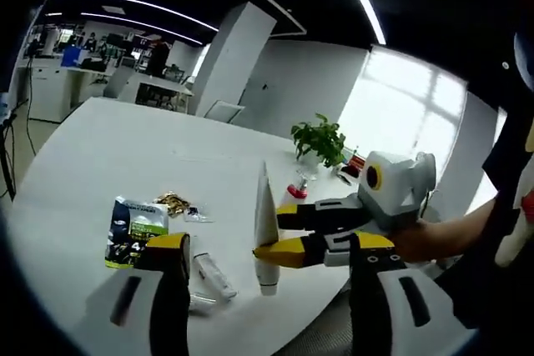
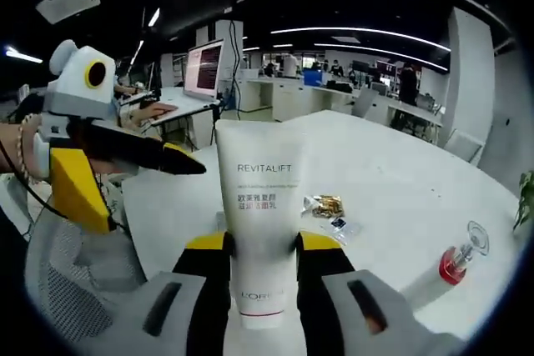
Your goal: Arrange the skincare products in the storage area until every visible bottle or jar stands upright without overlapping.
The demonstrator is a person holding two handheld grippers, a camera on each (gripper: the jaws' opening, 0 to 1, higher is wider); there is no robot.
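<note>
Right claw [image 2: 264, 258] clenched on white tube [image 2: 261, 206], cap down, above the surface [image 2: 400, 181]. Left claw [image 1: 267, 268] released, small tube [image 1: 215, 275] lying between its jaws; green pouch [image 1: 133, 231] just beyond.

My right tongs [image 2: 264, 264] show yellow tips over black and grey bodies, and the tube [image 2: 262, 206] they clamp is white with grey lettering and a thin red line near its cap. My left tongs [image 1: 263, 268] have the same yellow, black and grey. On the white desk [image 1: 100, 147] I see a green, white and dark blue pouch [image 1: 133, 231], a gold wrapper [image 1: 173, 203], a small red bottle [image 2: 455, 263] and a green plant [image 1: 319, 139].
</note>
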